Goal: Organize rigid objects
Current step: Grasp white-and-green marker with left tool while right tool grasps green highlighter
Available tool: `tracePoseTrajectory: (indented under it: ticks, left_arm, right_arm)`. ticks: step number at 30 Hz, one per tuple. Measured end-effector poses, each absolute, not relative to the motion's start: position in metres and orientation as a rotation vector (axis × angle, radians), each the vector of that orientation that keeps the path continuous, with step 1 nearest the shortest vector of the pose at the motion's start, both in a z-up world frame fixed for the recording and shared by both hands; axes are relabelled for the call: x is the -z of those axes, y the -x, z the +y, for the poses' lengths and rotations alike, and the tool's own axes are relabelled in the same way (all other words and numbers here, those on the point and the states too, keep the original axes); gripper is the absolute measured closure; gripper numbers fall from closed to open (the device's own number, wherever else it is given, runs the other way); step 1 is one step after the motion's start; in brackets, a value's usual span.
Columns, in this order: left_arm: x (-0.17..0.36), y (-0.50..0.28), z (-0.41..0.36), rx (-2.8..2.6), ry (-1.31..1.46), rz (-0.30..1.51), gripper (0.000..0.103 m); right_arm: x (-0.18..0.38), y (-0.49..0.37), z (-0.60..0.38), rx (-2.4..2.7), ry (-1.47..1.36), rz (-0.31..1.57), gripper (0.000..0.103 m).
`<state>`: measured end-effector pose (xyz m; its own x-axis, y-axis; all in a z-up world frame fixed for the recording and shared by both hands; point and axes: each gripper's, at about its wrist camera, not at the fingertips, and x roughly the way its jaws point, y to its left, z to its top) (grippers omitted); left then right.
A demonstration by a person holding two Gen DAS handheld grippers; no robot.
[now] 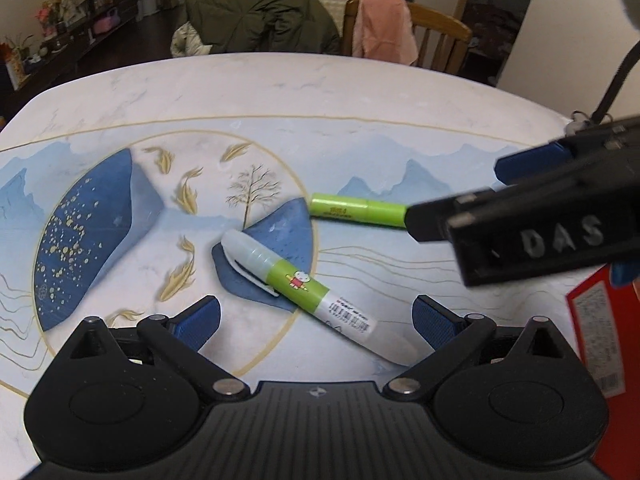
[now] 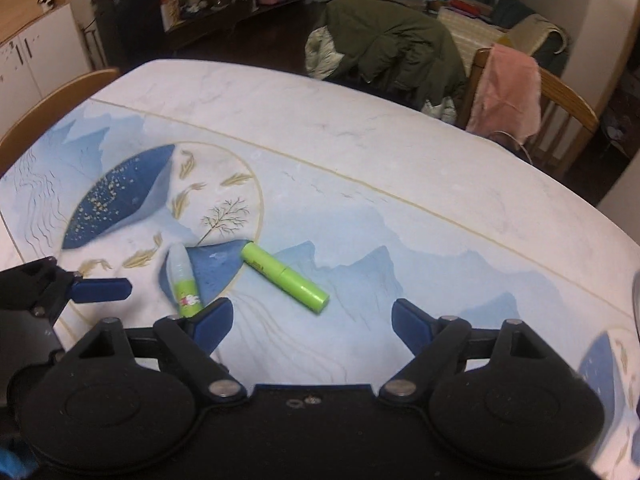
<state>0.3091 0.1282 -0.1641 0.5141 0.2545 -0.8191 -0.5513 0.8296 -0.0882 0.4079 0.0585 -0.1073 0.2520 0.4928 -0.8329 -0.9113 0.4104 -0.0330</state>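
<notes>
Two pens lie on a table (image 1: pixel 320 92) that has a blue and white picture of hills, fish and a tree on it. The white pen (image 1: pixel 304 288) has a clear cap and a green label with a small cartoon figure. It lies at a slant, just in front of the left gripper (image 1: pixel 316 316), whose jaws are spread wide with nothing in them. The pen's bottom end reaches in between the two blue pads. The green pen (image 2: pixel 286 278) lies a little farther back and to the right, near the white pen but not touching it. The right gripper (image 2: pixel 312 320) also has its jaws spread wide and holds nothing, and the green pen lies just ahead of them. In the left view the right gripper comes in from the right side and covers one end of the green pen. A red box (image 1: pixel 600 340) sits at the right edge of the table. Behind the table stand chairs, one with a dark green coat (image 2: pixel 396 48) over it and one with a pink cloth (image 2: pixel 508 88).
</notes>
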Motion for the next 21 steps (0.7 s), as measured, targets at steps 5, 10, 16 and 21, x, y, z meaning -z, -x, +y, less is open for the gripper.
tracePoseTrajectory:
  ticks: [5, 10, 16, 21]
  left_arm:
    - [0.171, -0.313, 0.123, -0.523, 0.327, 0.911, 0.000]
    - [0.174, -0.316, 0.121, -0.518, 0.312, 0.909, 0.000]
    - [0.181, -0.317, 0.125, -0.515, 0.319, 0.918, 0.001]
    - [0.184, -0.316, 0.129, -0.506, 0.324, 0.915, 0.001]
  right_arm:
    - [0.123, -0.416, 0.077, -1.077, 0.635, 0.865, 0.022]
    - [0.135, -0.420, 0.088, -1.116, 0.662, 0.877, 0.028]
    - [0.143, -0.421, 0.099, -1.147, 0.697, 0.875, 0.034]
    - [0.148, -0.420, 0.106, -1.171, 0.719, 0.872, 0.041]
